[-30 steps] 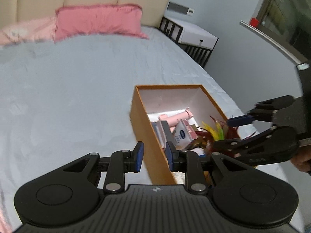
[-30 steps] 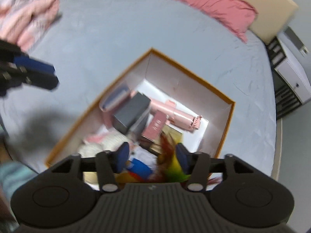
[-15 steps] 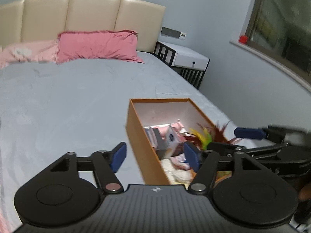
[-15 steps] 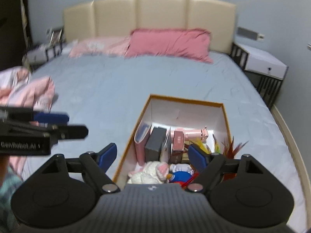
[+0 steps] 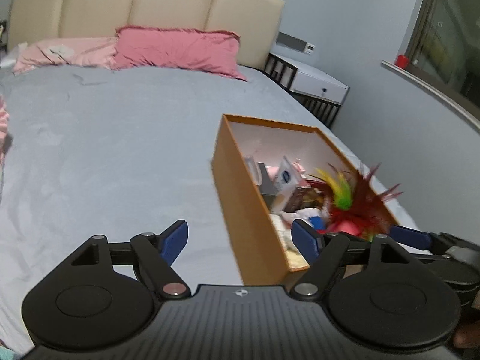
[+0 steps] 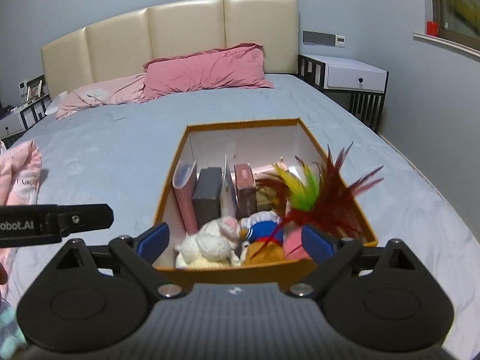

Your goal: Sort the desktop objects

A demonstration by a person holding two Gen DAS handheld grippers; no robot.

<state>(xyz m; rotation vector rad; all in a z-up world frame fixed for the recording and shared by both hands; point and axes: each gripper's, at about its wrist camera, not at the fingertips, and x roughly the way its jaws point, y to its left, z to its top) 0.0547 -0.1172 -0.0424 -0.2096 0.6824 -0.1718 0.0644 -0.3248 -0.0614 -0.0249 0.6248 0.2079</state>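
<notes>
We note the left gripper (image 5: 240,240), black with blue pads, standing wide apart with nothing held; its jaws have just been opening. The near left corner of the open orange cardboard box (image 5: 249,210) sits in the gap between its pads, with no pad touching the wall. The left pad hangs over bare grey-blue bedsheet (image 5: 105,150); the right pad is over the box's near end.

The right gripper (image 6: 237,243), same build, is also spread wide and empty, its jaws likewise just opened. Its pads sit above the box (image 6: 168,186) at its near wall: the left pad by the near left corner, the right pad inside the right wall. In the left wrist view the right gripper's blue pad (image 5: 411,237) shows just past the box's near right corner.

Box contents, from the right wrist view: a white plush toy (image 6: 210,243) and a blue and orange plush (image 6: 264,237) at the near end; behind them, standing upright in a row, a pink case (image 6: 186,195), a dark grey box (image 6: 208,195), a thin white packet (image 6: 228,189) and a maroon box (image 6: 245,189). A shuttlecock of red, yellow and green feathers (image 6: 318,198) rises over the right wall. The far part of the box floor is bare.

The box lies toward the bed's right edge. Open sheet runs wide to the left and back to the dark pink pillow (image 6: 204,72) and light pink pillow (image 6: 102,96) at the beige padded headboard (image 6: 168,36). A crumpled pink cloth (image 6: 21,174) lies at the far left edge.
</notes>
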